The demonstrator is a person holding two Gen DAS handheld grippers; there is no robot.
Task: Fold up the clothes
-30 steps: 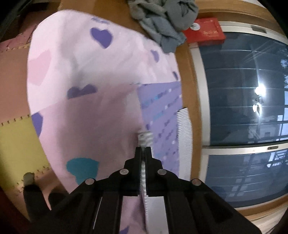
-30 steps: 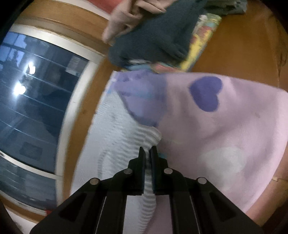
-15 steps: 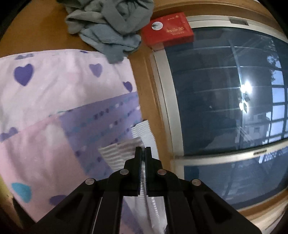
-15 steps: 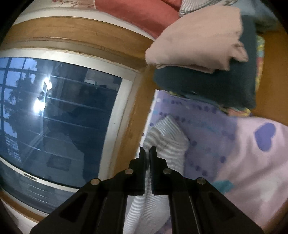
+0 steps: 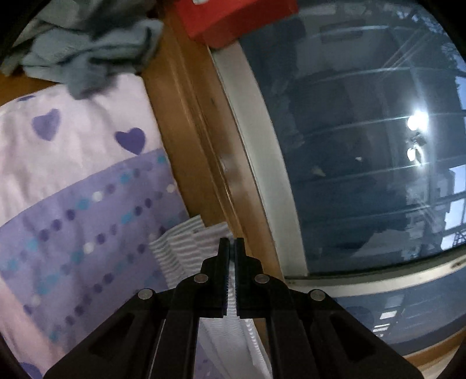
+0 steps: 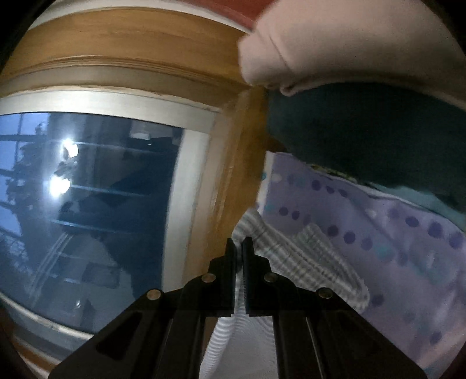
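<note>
My left gripper [image 5: 231,243] has its jaws clenched on the white ribbed waistband [image 5: 186,247] of the pink heart-print garment [image 5: 72,163], and my right gripper [image 6: 239,243] grips the same ribbed band [image 6: 305,262] at another spot, jaws pinched tight on the cloth. The garment lies spread on the wooden floor [image 5: 186,122], its banded end just beside the window frame [image 5: 256,140], with a purple dotted panel [image 5: 87,221] running next to the band. Only the left view shows the crumpled grey-blue garment [image 5: 87,52] lying on the pink cloth's far edge and the red box [image 5: 233,17] against the frame. Only the right view shows the folded stack: a pale pink piece [image 6: 349,43] on a dark teal one [image 6: 378,131], sitting just past the dotted panel [image 6: 393,233]. Both views take in the dark window glass [image 6: 87,204] with two bright light spots.
</note>
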